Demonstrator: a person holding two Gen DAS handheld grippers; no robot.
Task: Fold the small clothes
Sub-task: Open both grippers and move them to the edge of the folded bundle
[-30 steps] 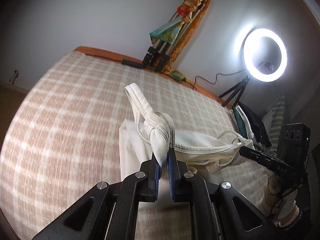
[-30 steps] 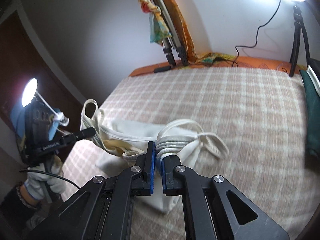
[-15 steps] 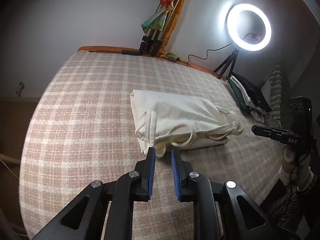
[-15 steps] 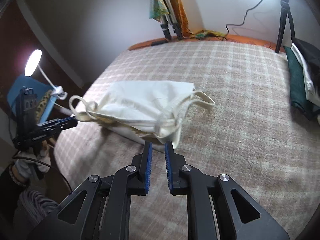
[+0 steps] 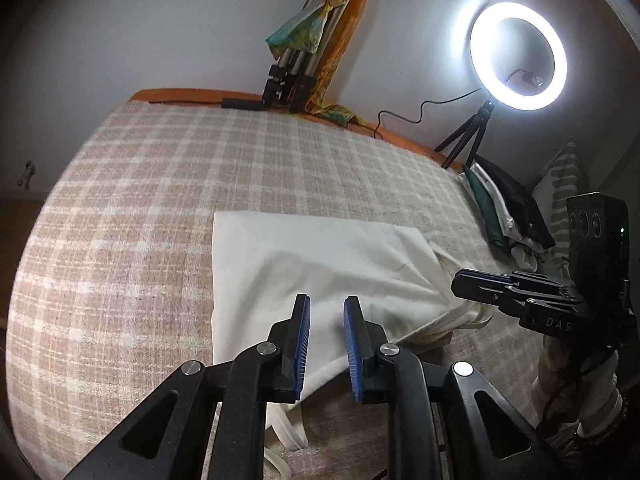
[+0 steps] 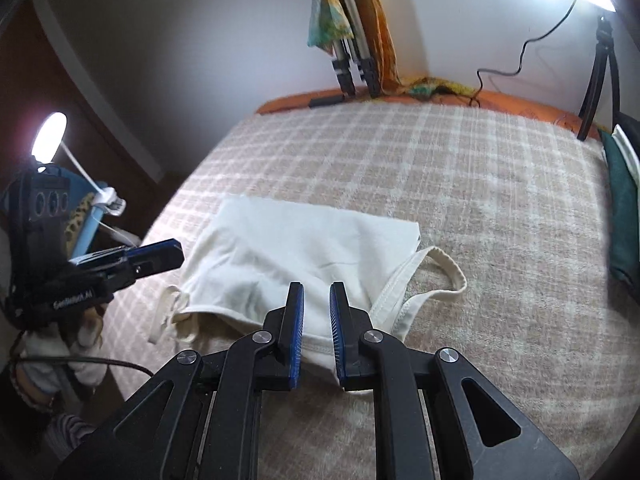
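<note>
A cream tank top (image 5: 320, 268) lies folded over on the checked bed cover (image 5: 140, 200); it also shows in the right wrist view (image 6: 304, 248), with a shoulder strap (image 6: 440, 276) sticking out at its right. My left gripper (image 5: 326, 312) is open and empty, just above the garment's near edge. My right gripper (image 6: 317, 300) is open and empty over the garment's near hem. Each gripper shows at the side of the other's view, the right one (image 5: 492, 284) and the left one (image 6: 136, 260).
A lit ring light (image 5: 518, 68) on a tripod stands at the bed's far right. A pile of dark and green clothes (image 5: 504, 212) lies at the right edge. Folded tripods (image 5: 296, 72) lean on the back wall. A small lamp (image 6: 50, 140) shines at the left.
Both grippers let go of the tank top's straps. The garment dropped from lifted to lying folded on the bed. Both grippers drew back, then moved close over its near edge.
</note>
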